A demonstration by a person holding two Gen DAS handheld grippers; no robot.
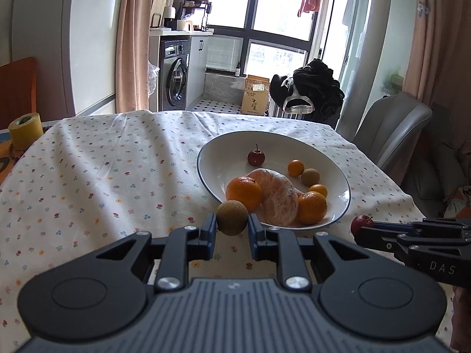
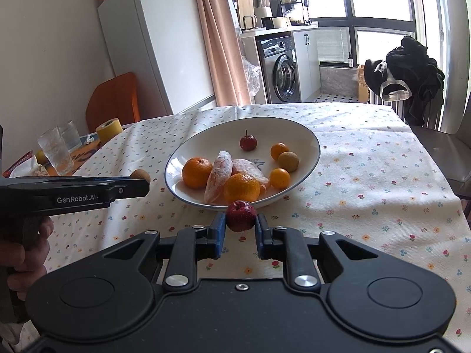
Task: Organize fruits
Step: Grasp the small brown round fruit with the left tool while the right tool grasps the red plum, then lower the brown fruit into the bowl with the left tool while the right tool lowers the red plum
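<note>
Left wrist view: the left hand-held gripper (image 1: pixel 232 228) fills the bottom of the frame, its two blue-padded fingers pinching a round brown fruit (image 1: pixel 232 217) just below centre. The fruit sits right at the near rim of a white bowl (image 1: pixel 212 158) with a dark edge, centre right. In the bowl lie a peeled citrus (image 1: pixel 278 198), two larger oranges (image 1: pixel 243 192), two tiny orange fruits, one brown fruit and a small red fruit (image 1: pixel 256 157) with a stem near the far side. The far half of the bowl is bare. The bench (image 1: pixel 103 170), under a flowered cloth, is open across the whole left half of the frame. Its far edge runs across the middle; its right edge slopes down past a grey chair (image 1: pixel 394 129). At lower right the right hand-held gripper (image 1: pixel 365 229) comes in from the side, pinching a red fruit (image 1: pixel 360 224) just right of the bowl.

Right wrist view: the right hand-held gripper (image 2: pixel 240 226) at bottom centre grips the red fruit (image 2: pixel 240 215) between its fingers, right at the bowl's (image 2: pixel 306 138) near rim. At left the left hand-held gripper (image 2: pixel 141 182) reaches in level, the brown fruit (image 2: pixel 140 175) at its tip, near the bowl's left rim. A hand (image 2: pixel 26 253) holds its handle at the left edge. Open cloth lies right of the bowl up to the bench's right edge. Two glasses (image 2: pixel 57 153) and a yellow tape roll (image 2: pixel 109 129) stand at the far left corner.
</note>
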